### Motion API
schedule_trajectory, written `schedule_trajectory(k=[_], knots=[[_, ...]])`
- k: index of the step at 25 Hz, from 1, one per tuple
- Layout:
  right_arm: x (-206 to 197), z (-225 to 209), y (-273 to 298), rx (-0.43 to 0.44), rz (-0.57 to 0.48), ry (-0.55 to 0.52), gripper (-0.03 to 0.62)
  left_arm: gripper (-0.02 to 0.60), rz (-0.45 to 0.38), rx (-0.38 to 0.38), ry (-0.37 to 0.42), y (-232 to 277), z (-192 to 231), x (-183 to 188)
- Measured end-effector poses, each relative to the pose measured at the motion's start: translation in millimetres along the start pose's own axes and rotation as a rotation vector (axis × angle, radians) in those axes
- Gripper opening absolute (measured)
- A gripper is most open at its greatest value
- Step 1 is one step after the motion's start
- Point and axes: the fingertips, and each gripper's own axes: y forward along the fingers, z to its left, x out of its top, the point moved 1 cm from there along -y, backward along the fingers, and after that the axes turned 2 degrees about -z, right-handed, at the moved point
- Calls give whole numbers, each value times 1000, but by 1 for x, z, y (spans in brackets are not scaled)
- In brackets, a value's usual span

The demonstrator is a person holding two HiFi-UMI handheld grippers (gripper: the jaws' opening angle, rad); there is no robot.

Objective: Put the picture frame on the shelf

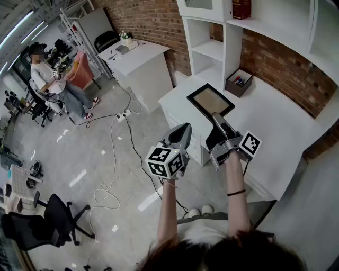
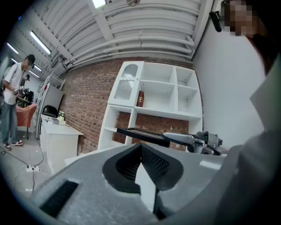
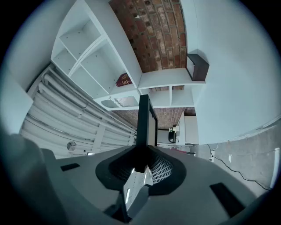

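Observation:
The picture frame [image 1: 210,100], black-edged with a brownish pane, hangs flat above the white desk [image 1: 275,127]. My right gripper [image 1: 217,123] is shut on its near edge. In the right gripper view the picture frame [image 3: 143,127] shows edge-on as a dark strip rising from between the jaws of the right gripper [image 3: 142,159]. My left gripper [image 1: 185,131] hovers just left of it, shut and holding nothing. The left gripper view shows the picture frame [image 2: 142,134] as a dark slab in front of the white shelf unit [image 2: 153,99], beyond the left gripper [image 2: 141,147]. The shelf unit [image 1: 211,48] stands behind the desk.
A dark box of pens [image 1: 238,82] sits on the desk by the brick wall. A reddish-brown book [image 1: 241,8] stands on an upper shelf. To the left are a white table [image 1: 137,58], a person [image 1: 47,79], floor cables [image 1: 111,159] and an office chair [image 1: 42,222].

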Motion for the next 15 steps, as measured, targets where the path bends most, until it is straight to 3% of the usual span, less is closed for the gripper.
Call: schedule_trajectory(k=[15], knots=[[3,-6,-1,-4,16,29,77,11,8,34,7,3,-1,-4]])
